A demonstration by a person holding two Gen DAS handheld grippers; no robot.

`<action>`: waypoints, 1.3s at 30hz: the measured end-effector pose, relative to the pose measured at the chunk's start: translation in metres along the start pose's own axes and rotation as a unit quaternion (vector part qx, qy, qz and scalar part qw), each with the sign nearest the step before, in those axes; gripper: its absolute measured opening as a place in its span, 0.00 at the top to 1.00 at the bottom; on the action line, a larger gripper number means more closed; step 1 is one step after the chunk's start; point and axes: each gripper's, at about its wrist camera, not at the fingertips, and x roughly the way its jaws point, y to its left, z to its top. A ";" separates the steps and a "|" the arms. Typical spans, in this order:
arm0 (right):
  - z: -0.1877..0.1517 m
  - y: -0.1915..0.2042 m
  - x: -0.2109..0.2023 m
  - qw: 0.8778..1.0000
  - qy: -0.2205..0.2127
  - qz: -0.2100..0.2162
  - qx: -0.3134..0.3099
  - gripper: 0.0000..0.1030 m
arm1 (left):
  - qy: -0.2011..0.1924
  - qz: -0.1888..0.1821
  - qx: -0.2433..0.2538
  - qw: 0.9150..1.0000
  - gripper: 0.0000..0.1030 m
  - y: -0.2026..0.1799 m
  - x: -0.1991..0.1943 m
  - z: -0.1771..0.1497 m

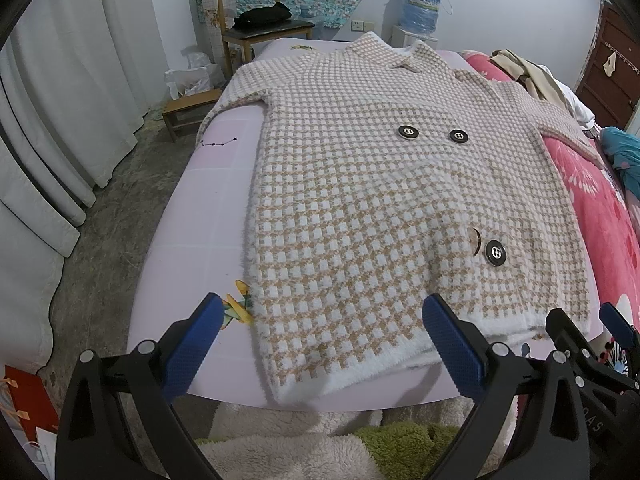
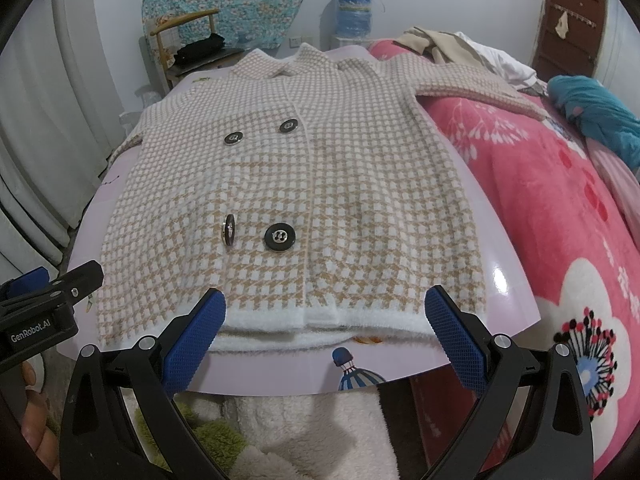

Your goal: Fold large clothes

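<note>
I saw the houndstooth coat (image 1: 384,200) spread flat on the bed (image 1: 208,208), buttoned, sleeves out, no fold made. My left gripper (image 1: 320,344) and right gripper (image 2: 326,336) hovered above its hem, both jaws wide apart, holding nothing. I judged all the folding remained.

white curtains (image 1: 52,120), wooden chair (image 1: 256,20), grey floor (image 1: 116,208)

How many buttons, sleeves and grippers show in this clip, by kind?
Buttons on the coat: 4
Sleeves: 2
Grippers: 2, left gripper, right gripper
Total: 8
</note>
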 end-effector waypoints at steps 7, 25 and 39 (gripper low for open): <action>0.000 -0.001 0.000 1.000 -0.001 0.000 0.000 0.07 | 0.000 0.000 0.000 1.000 0.05 0.000 0.000 0.000; 0.019 -0.001 0.004 0.999 -0.018 -0.033 0.000 0.07 | -0.007 0.001 0.003 1.000 0.05 0.016 0.007 0.014; 0.046 0.020 0.030 0.999 -0.023 -0.031 -0.035 0.07 | -0.021 -0.003 0.010 1.000 0.05 0.019 0.025 0.036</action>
